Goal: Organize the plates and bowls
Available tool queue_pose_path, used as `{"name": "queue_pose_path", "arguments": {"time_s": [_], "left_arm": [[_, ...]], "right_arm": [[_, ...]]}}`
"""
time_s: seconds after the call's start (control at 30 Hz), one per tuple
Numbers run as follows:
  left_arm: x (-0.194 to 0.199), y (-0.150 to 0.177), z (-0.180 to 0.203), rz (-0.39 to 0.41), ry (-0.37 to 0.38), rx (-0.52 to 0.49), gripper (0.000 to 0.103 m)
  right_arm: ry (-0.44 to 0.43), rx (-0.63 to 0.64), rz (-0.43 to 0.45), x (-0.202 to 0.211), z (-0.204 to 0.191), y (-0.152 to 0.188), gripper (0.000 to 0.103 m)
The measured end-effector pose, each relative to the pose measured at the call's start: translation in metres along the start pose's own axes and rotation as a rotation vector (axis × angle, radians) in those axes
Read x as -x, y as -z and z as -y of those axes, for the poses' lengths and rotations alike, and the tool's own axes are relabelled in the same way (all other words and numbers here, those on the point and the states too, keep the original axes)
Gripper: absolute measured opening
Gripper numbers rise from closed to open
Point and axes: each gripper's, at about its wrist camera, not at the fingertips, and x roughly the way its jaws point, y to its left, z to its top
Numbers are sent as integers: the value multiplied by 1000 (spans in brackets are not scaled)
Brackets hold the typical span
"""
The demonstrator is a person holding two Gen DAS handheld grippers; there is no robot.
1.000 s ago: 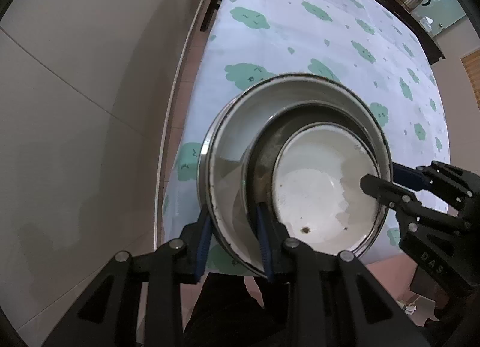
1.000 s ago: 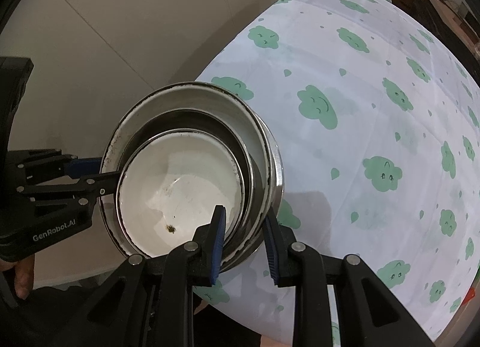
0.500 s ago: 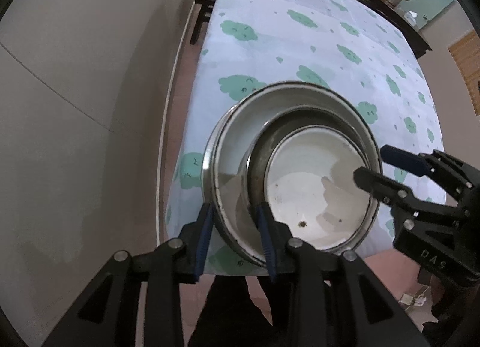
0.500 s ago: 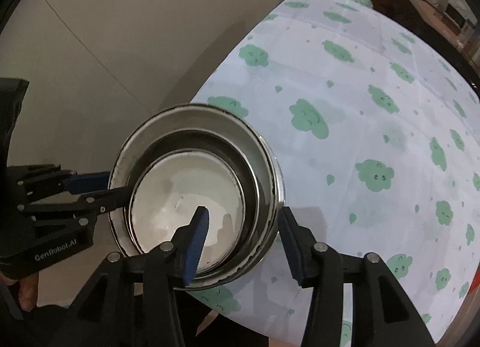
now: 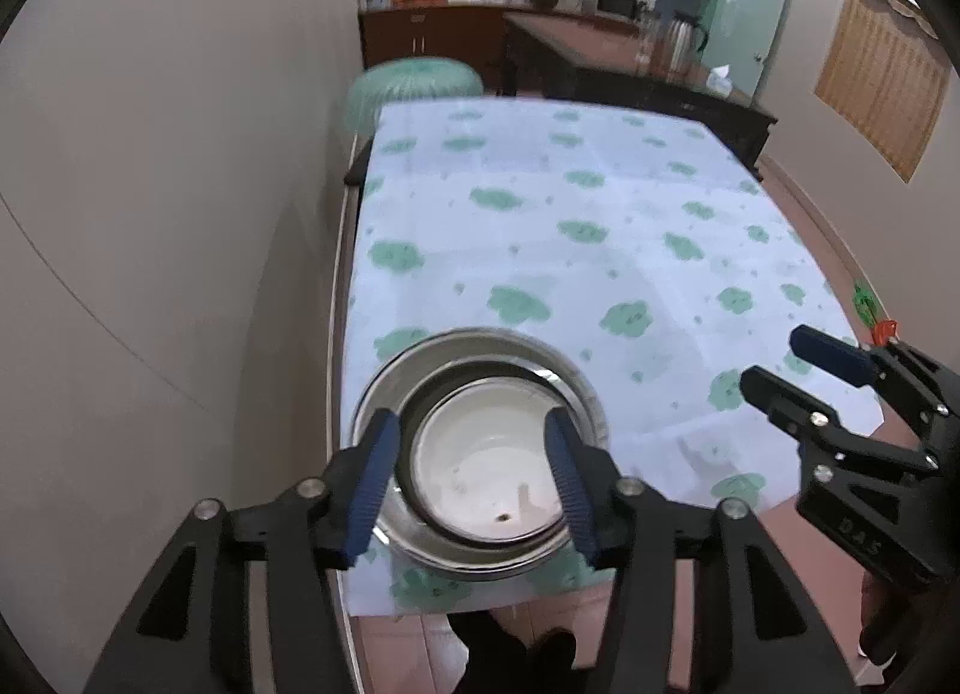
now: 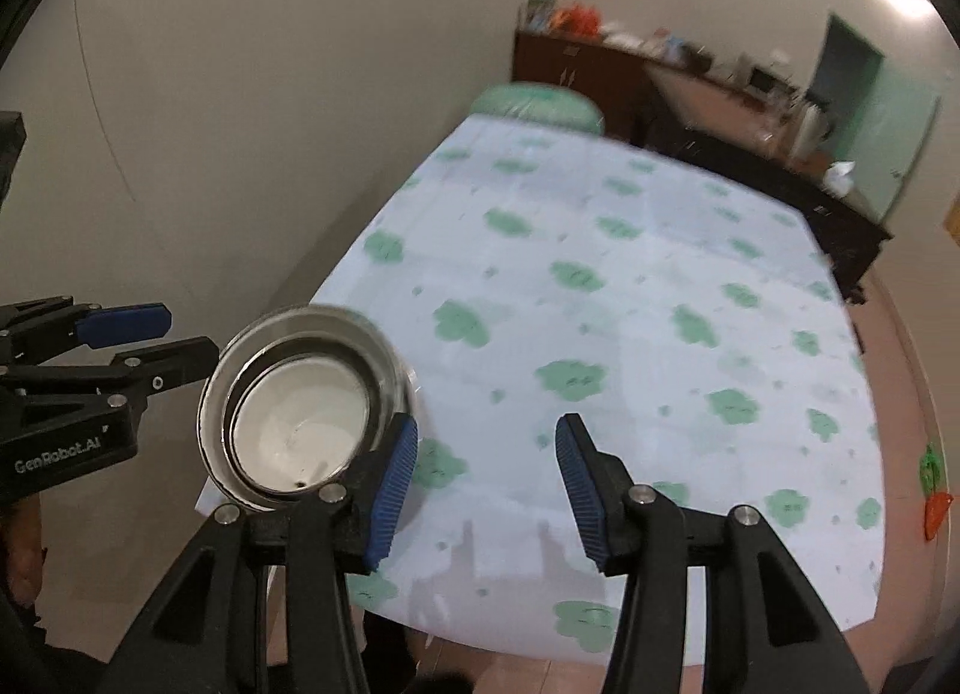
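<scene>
A stack of nested bowls sits at the near left corner of the table: a large steel bowl (image 5: 384,394), a darker bowl inside it, and a white bowl (image 5: 486,472) innermost with a dark speck. It also shows in the right wrist view (image 6: 300,412). My left gripper (image 5: 474,478) is open and empty, its fingers held above the stack. My right gripper (image 6: 486,478) is open and empty, to the right of the stack above the cloth. Each gripper shows in the other's view, the right one (image 5: 798,364) and the left one (image 6: 150,340).
The table (image 5: 600,226) wears a white cloth with green cloud prints. A wall runs along its left side. A green round stool (image 5: 414,87), a dark sideboard (image 5: 432,33) and a second dark table with kettles (image 5: 630,63) stand beyond.
Both grippers let go of the bowl stack's rim, opened and pulled back. The stack now rests on the table corner. The right gripper has swung to the right.
</scene>
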Motion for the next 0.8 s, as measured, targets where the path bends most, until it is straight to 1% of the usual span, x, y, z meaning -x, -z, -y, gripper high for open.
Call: {"name": "queue_pose_path", "arguments": {"time_s": [0.07, 0.1, 0.13, 0.2, 0.23, 0.3, 0.33, 0.5, 0.8], "left_arm": [[14, 0, 12, 46, -7, -7, 58], [22, 0, 18, 69, -7, -13, 60], [32, 1, 25, 101, -13, -24, 62], [47, 4, 34, 131, -21, -33, 67], [57, 6, 39, 152, -13, -35, 69], [71, 10, 47, 187, -8, -42, 71], [77, 12, 52, 199, -11, -49, 72], [95, 21, 68, 220, -10, -56, 73], [125, 34, 83, 279, -12, -55, 73]], "right_arm": [[21, 0, 68, 21, 7, 5, 51], [29, 3, 91, 28, 8, 6, 54], [43, 8, 140, 42, 11, 9, 62], [64, 3, 209, 62, 16, 16, 69], [71, -4, 237, 72, 19, 18, 69], [62, -20, 265, 87, 25, 24, 69], [72, -25, 283, 95, 27, 27, 69], [72, -24, 313, 113, 34, 37, 70], [80, -16, 396, 147, 39, 49, 70]]}}
